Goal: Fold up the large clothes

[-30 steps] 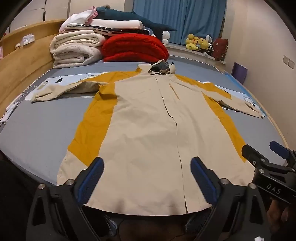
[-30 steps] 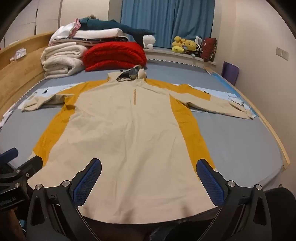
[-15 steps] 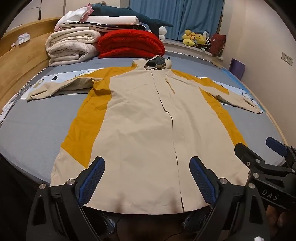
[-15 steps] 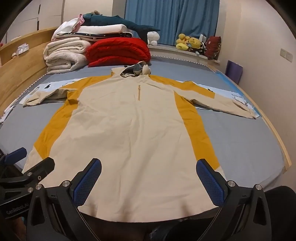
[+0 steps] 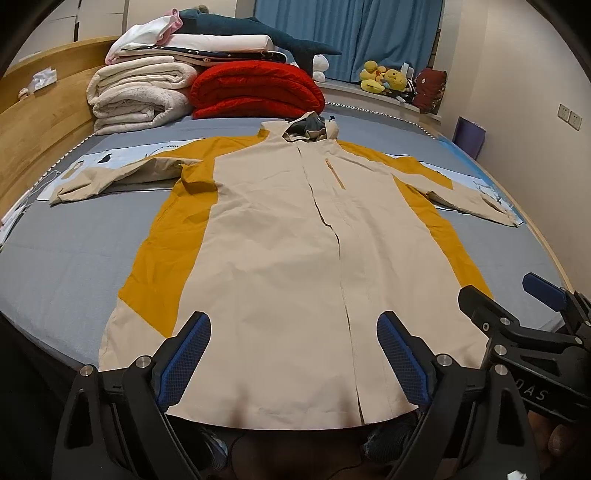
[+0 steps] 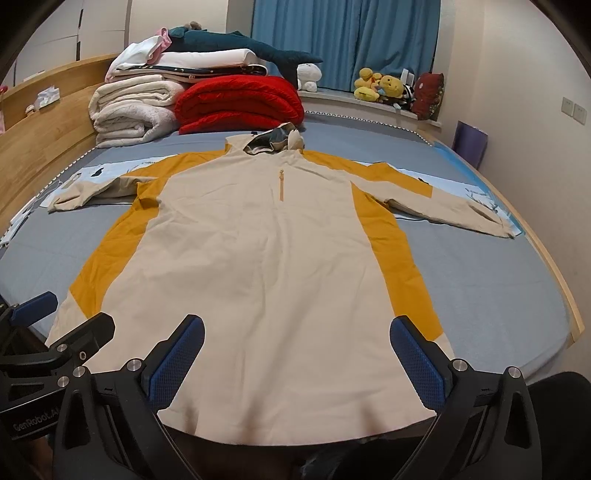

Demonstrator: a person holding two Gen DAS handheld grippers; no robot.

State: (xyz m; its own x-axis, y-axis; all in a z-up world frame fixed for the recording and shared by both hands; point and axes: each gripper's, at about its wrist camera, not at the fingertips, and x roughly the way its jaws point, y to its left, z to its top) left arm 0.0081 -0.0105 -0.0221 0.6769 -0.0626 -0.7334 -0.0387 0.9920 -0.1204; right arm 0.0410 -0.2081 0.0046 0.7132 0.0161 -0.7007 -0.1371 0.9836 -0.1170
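Left wrist view: the cream and mustard jacket [image 5: 280, 266] lies spread flat on the grey bed [image 5: 66, 266], hood at the far end. The left gripper [image 5: 293, 354] hangs over the near hem, jaws wide apart, nothing between them. Right wrist view: the right gripper [image 6: 297, 358] is spread wide too, over the hem's right side.

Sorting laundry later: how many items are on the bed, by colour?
Beige-and-mustard jacket: 1
Red quilt: 1
Cream blankets: 2
White folded bedding: 1
Dark teal plush: 1
Total: 6
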